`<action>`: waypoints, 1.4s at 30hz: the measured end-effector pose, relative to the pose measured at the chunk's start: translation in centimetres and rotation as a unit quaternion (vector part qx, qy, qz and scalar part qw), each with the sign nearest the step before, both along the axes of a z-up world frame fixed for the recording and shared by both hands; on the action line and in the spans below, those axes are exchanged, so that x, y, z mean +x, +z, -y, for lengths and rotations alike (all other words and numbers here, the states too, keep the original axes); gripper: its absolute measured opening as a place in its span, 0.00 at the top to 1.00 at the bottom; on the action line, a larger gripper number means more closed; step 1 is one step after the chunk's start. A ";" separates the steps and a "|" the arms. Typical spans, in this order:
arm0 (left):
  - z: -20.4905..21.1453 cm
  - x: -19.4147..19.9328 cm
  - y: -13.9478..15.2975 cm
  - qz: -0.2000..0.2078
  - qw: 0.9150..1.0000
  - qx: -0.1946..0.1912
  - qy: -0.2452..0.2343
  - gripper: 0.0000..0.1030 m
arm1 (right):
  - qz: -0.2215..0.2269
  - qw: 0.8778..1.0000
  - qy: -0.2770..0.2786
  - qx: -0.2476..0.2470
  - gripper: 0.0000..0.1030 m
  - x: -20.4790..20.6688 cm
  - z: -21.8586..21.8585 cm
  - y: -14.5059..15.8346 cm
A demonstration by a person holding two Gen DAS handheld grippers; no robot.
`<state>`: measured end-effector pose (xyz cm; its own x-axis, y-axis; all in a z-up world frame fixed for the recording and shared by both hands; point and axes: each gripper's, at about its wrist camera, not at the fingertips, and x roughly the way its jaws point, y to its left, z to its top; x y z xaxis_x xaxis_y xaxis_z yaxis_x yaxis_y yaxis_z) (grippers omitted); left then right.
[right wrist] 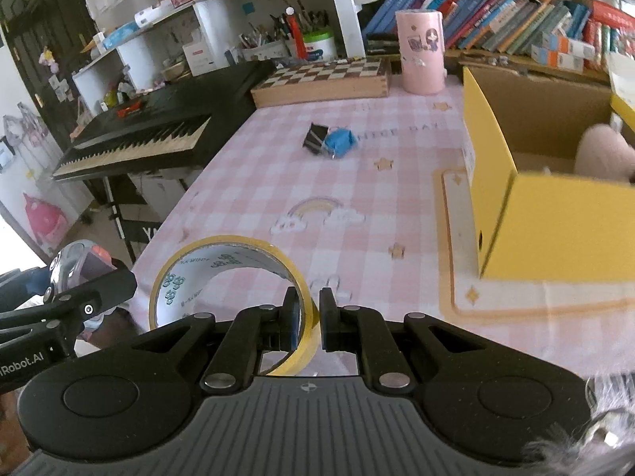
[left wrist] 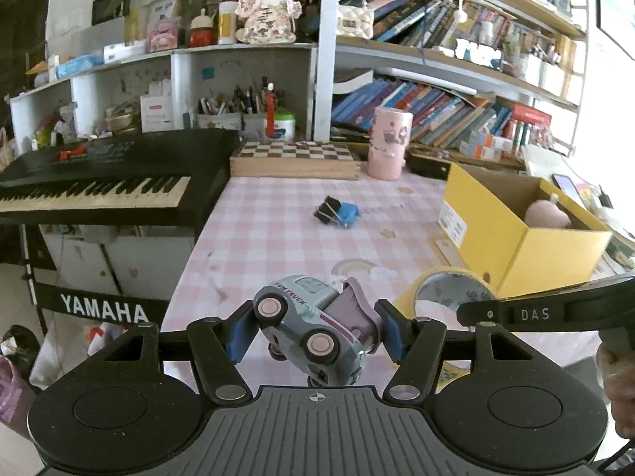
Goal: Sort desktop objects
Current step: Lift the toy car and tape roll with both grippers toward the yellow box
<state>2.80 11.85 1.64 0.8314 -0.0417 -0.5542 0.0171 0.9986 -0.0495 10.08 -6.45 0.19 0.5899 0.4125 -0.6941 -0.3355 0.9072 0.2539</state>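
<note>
The left gripper (left wrist: 313, 329) is clamping the truck (left wrist: 307, 327); the right gripper (right wrist: 308, 317) is pinching the tape (right wrist: 234, 273), both near the box (right wrist: 555, 214). The clips (right wrist: 327, 141) are remaining left of the box, unsorted.

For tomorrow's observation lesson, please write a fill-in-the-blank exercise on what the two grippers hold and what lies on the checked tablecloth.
1. The left gripper is shut on a grey toy ____.
2. The right gripper pinches the wall of a yellow roll of ____.
3. The open cardboard box is ____ outside.
4. Beside the black binder clip lies a ____ one.

Missing words: truck; tape; yellow; blue
</note>
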 end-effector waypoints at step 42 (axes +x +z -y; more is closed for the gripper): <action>11.3 -0.7 -1.2 -0.015 0.973 -0.010 -0.228 0.38 | -0.025 0.978 -0.209 -0.012 0.91 -10.4 11.3 -0.6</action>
